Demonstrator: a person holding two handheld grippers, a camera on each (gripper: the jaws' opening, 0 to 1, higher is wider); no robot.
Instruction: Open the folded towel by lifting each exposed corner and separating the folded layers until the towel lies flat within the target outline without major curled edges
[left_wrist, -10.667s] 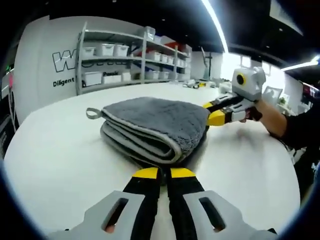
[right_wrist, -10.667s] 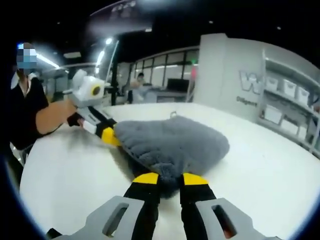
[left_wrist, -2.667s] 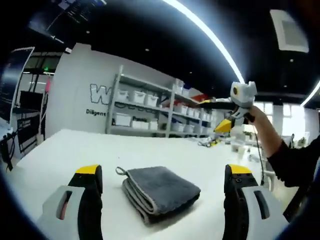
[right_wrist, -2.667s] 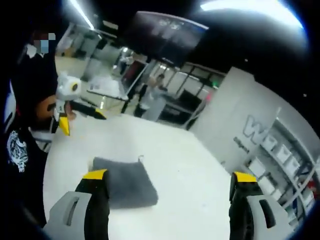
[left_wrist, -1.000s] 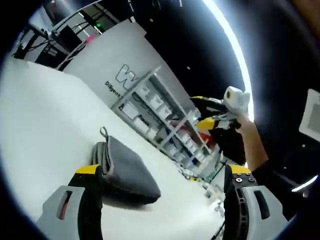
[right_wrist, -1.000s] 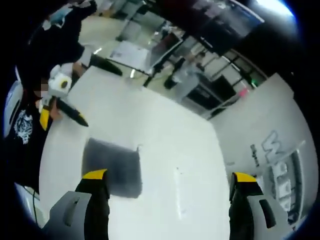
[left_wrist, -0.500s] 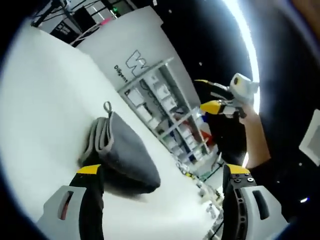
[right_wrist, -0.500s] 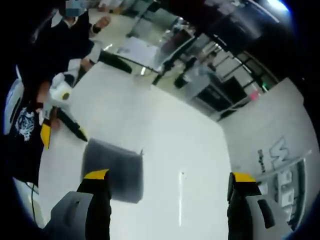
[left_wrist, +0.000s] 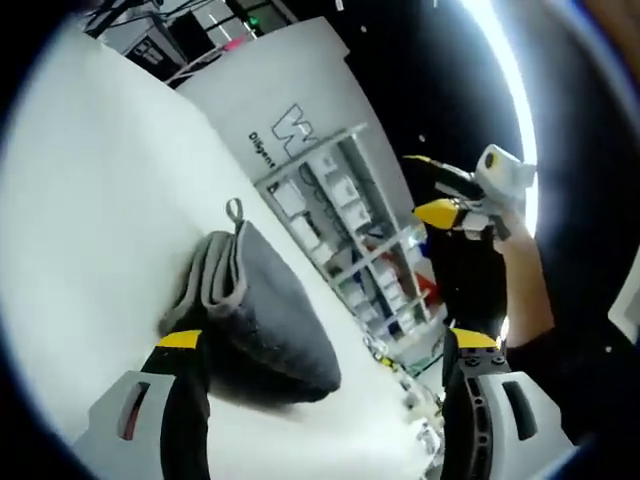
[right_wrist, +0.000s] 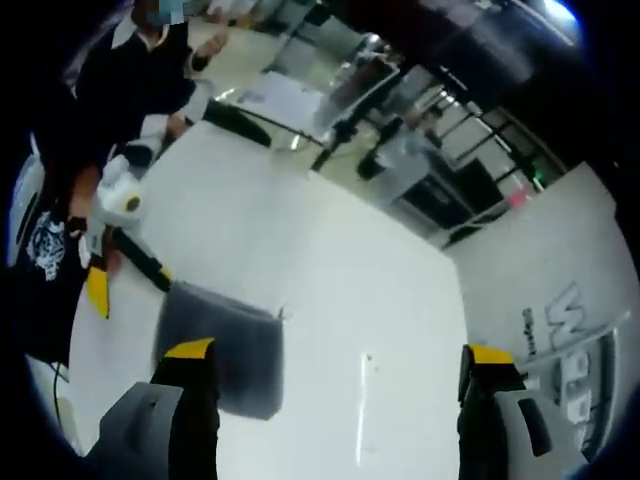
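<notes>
Both grippers have pulled up and away from the towel (left_wrist: 255, 320) since the earlier close-in frames, where their jaws sat shut right at its edges; now they hang high above it with jaws spread wide and nothing between them. Over the last half second the change is only a tilt of the hands — the towel itself hasn't budged.

Left gripper (left_wrist: 318, 350), seen in its own view: jaws wide apart, empty, with the towel framed between them and lying well below. Same gripper shows in the right gripper view (right_wrist: 128, 268), held by the person's hand, hovering beside the towel's near edge, its yellow tips spread there too.

Right gripper (right_wrist: 337, 360): wide open as well, holding nothing, looking down on the white surface (right_wrist: 330, 290). In the left gripper view it appears up high (left_wrist: 442, 190), out at the end of the person's arm, far from the cloth.

And the towel (right_wrist: 222, 345)? A neat grey folded stack on the surface, layers visible along one edge, the little hanging loop (left_wrist: 234, 211) poking out at a corner. No corner lifted, no layer peeled back. I can't make out any target outline on the surface in these views.

So my call: the unfolding proper hasn't begun. Everything remains — pick an exposed corner, lift, separate each fold, spread it flat, smooth the edges. With both grippers open and raised, this reads as a pause before coming back down for a grasp.
</notes>
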